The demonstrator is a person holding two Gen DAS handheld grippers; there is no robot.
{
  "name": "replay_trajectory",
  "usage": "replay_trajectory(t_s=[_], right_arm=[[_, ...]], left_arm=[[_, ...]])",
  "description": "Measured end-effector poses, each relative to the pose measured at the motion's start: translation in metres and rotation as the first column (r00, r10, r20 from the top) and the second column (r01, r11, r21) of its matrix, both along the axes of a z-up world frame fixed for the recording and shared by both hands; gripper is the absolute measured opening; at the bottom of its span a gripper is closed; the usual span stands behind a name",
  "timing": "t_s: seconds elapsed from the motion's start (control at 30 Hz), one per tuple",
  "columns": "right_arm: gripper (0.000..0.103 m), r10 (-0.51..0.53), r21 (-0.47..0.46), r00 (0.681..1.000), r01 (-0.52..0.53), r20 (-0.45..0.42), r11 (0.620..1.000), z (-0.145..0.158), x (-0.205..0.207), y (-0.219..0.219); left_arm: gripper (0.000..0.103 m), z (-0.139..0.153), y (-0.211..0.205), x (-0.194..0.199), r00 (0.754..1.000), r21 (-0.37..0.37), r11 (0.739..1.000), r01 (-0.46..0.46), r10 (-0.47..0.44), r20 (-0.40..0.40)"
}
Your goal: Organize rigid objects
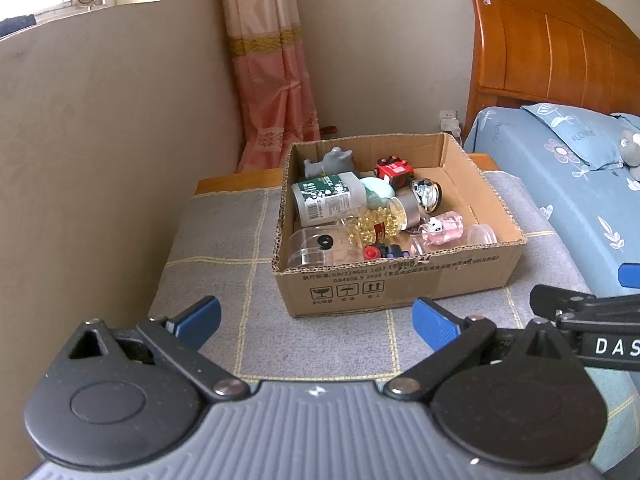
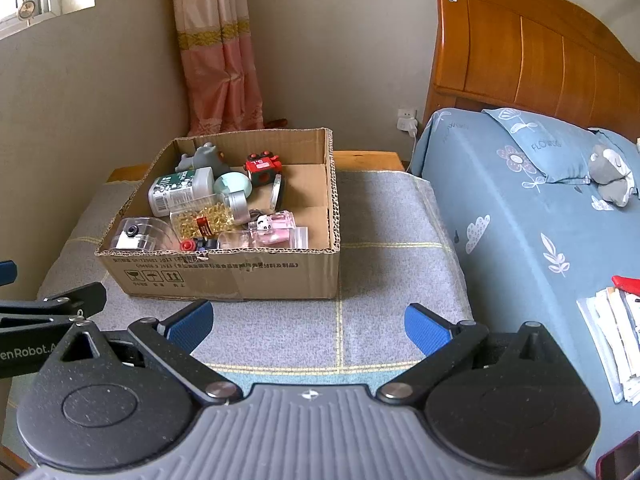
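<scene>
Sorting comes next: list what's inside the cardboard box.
The cardboard box holds a white bottle, capsule bottle, grey figurine, red toy, clear containers; anything beneath them is hidden.

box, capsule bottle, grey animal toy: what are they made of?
Box: brown corrugated cardboard, matte; fluted edges show along the rim.
Capsule bottle: clear plastic or glass, can't tell which; yellow capsules show through.
Grey animal toy: smooth moulded look, probably rubber or plastic.
</scene>
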State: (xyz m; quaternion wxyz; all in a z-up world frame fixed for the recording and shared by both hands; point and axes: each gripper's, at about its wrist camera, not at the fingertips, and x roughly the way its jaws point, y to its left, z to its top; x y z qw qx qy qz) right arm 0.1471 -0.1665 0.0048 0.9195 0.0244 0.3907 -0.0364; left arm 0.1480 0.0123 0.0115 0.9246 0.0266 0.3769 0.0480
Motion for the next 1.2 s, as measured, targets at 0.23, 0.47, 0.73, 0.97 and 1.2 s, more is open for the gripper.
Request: replay_trajectory(t_s=[0.23,0.47,0.73,0.97,1.2], right_arm=[[0.103,-0.003,-0.003,1.000,0.003,0.003,1.000,0.0003,-0.0009,-0.0001],[0.103,-0.007,-0.004,1.000,0.007,0.006,1.000,0.0006,-0.0022,-0.0017],[0.103,-0.013,-0.007,1.000,0.013,0.008,1.000,0.0003,-0.0017,-0.0029],[0.103,-0.014,-0.011,1.000,0.014,0.012,1.000,0.0011,-0.0014,-0.0030],[0.103,-0.013,-0.009,1.000,0.013,0.014,1.000,0.0015,-0.0024,-0.0035]], left_arm=[[0.102,0.0024,-0.0018,-0.0007,1.000,0.010,1.000,-0.006,0.006,0.007],[0.102,0.0033,-0.0043,-0.0010,1.000,0.013,1.000,-0.003,0.003,0.010],[0.102,0.0042,-0.0049,-0.0001,1.000,0.018,1.000,-0.005,0.005,0.008],[0.102,0.0048,-0.0060,-0.0013,1.000,0.019,1.000,-0.003,0.003,0.008],[0.102,0.0054,-0.0072,-0.0020,1.000,0.019,1.000,-0.003,0.003,0.007]])
